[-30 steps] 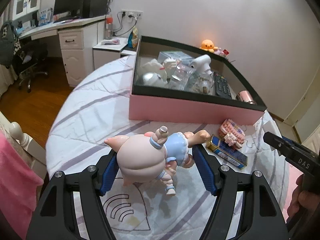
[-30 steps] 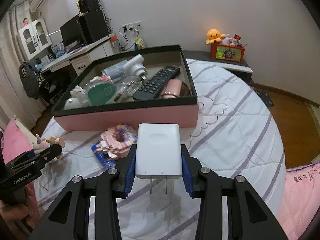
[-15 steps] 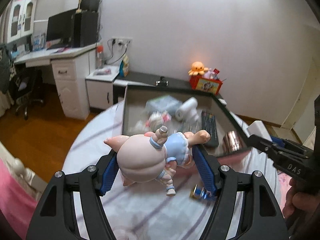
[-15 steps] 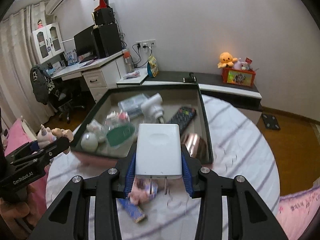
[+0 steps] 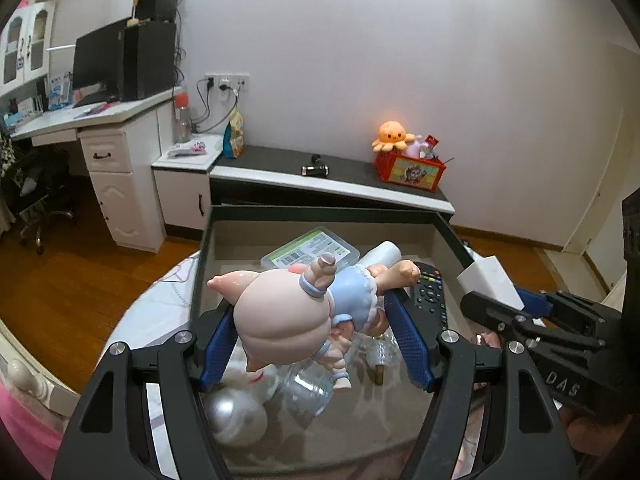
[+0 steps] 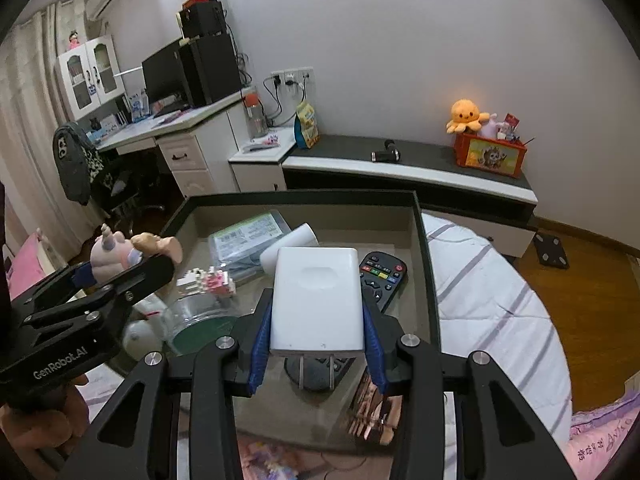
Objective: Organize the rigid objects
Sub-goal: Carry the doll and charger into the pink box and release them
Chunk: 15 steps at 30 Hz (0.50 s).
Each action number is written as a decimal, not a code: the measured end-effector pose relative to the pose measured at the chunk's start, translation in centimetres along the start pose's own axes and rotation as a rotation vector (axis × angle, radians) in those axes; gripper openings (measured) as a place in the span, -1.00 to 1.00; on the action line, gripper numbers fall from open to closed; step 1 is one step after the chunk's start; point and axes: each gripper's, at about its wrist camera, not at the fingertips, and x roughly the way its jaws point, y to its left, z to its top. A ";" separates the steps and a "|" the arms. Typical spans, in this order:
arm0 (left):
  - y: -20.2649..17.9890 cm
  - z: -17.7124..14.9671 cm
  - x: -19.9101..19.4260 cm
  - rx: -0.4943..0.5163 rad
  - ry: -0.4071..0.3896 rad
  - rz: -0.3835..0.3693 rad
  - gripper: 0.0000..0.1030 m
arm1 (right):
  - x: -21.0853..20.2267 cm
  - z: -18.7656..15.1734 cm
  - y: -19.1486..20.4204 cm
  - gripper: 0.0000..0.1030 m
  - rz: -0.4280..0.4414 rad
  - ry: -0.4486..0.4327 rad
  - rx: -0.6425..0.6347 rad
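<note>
My left gripper [image 5: 316,336] is shut on a pink doll figure in a blue dress [image 5: 296,312] and holds it above the open storage box [image 5: 320,213]. My right gripper [image 6: 316,340] is shut on a white plug adapter [image 6: 316,300], prongs toward the camera, also above the box [image 6: 424,264]. In the left wrist view the right gripper [image 5: 520,312] with the adapter [image 5: 490,282] is at the right. In the right wrist view the left gripper [image 6: 100,288] with the doll [image 6: 120,248] is at the left.
The box holds a black remote [image 6: 380,276], a white cylinder [image 6: 296,240], a labelled plastic case [image 6: 248,236], a pink block model [image 6: 208,280], a clear jar [image 5: 308,388], a silver ball [image 5: 236,416] and a shiny copper tin [image 6: 376,408]. The box sits on a striped bed [image 6: 492,300].
Both grippers have risen and moved forward from above the bedspread in front of the box to above the box's inside. Each still holds its object.
</note>
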 end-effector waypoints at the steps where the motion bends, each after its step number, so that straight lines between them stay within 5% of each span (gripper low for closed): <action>1: -0.1 0.1 0.7 0.003 0.010 0.001 0.39 | 0.6 -0.1 -0.1 -0.21 0.001 0.011 0.002; 7: -0.4 0.0 2.3 0.018 0.044 0.002 0.41 | 2.2 -0.5 -0.4 -0.18 0.004 0.039 0.004; 11: -0.3 0.0 0.8 0.005 -0.012 0.026 0.81 | 1.5 -0.4 -1.0 0.66 -0.032 0.003 0.025; 15: 0.5 -0.1 -1.7 -0.012 -0.072 0.039 0.96 | 0.3 -0.5 -1.7 0.69 -0.054 -0.015 0.057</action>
